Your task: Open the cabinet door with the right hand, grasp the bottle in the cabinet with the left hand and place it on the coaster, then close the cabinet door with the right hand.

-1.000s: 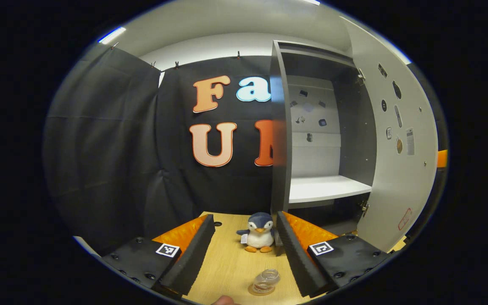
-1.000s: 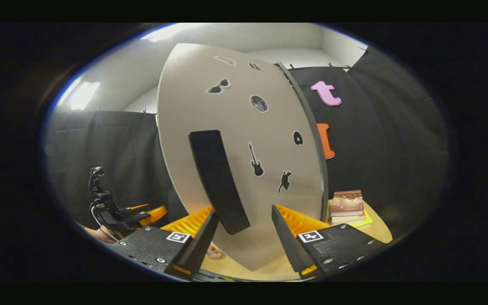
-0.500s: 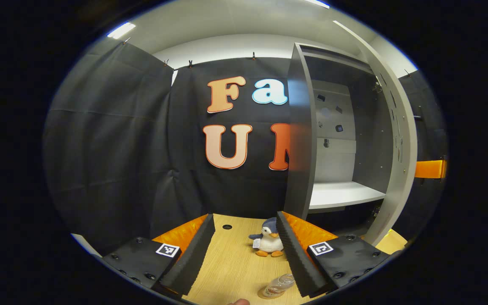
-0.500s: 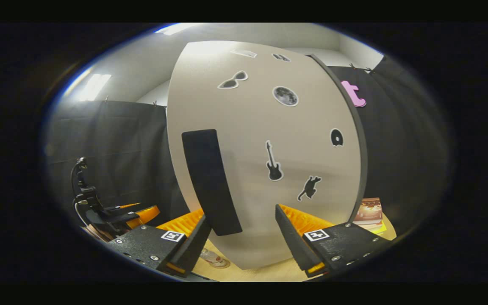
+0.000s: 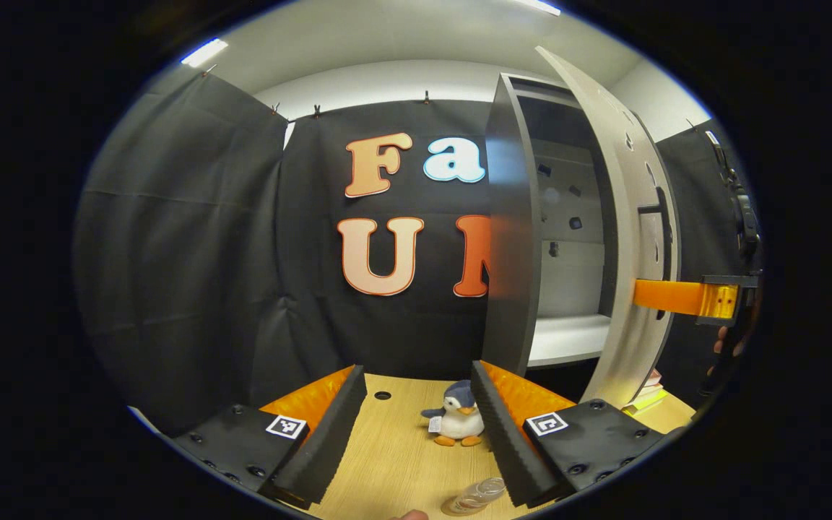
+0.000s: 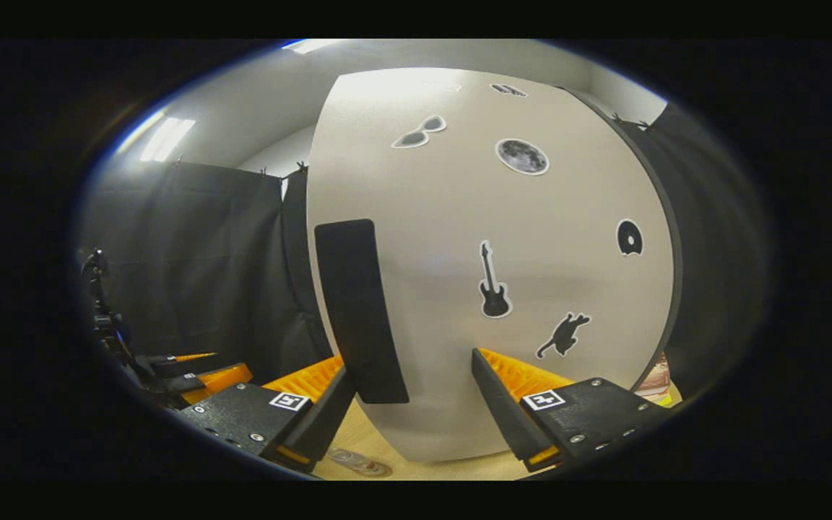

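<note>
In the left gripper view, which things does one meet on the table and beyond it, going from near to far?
Bottle on its coaster → plush penguin → round hole in the table → cabinet with its door ajar.

Staged recording booth, not a lived-in home, black cloth walls (image 5: 192, 238) clipped up under a white ceiling, lone grey cabinet (image 5: 506, 231) with sticker-dotted door (image 6: 503, 274), wooden table (image 5: 401, 455), plush penguin (image 5: 457, 422)
</note>
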Demonstrator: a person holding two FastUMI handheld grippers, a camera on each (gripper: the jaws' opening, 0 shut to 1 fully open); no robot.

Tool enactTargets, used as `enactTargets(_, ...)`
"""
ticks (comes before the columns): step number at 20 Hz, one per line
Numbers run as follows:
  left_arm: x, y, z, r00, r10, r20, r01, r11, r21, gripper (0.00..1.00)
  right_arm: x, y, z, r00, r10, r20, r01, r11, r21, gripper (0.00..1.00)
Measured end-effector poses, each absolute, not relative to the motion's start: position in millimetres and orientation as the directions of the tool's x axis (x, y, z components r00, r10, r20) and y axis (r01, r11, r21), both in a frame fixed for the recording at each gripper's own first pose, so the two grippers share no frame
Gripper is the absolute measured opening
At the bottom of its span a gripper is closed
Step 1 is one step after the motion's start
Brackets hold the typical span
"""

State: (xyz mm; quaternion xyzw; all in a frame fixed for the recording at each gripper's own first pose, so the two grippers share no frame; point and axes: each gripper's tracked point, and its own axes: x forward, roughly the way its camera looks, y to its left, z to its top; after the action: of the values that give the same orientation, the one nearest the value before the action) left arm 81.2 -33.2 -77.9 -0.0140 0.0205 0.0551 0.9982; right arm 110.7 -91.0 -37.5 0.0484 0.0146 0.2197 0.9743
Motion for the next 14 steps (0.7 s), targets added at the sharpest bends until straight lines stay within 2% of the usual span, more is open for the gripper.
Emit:
enactTargets(8, 98.9, -21.0, -86.2, 0.992, 0.112, -0.058, -0.114, 0.993, -0.039, 0.95, 119.8, -87.4, -39.2, 0.944, 0.329, 0.016, -0.329, 0.943, 0.045, 0.94)
enactTargets(14, 110.1, -32.6, -90.8, 0.995, 0.069, -0.075, -0.074, 0.994, -0.077, 0.95, 126.0, -85.0, -39.4, 0.966, 0.256, 0.023, -0.257, 0.966, 0.018, 0.97)
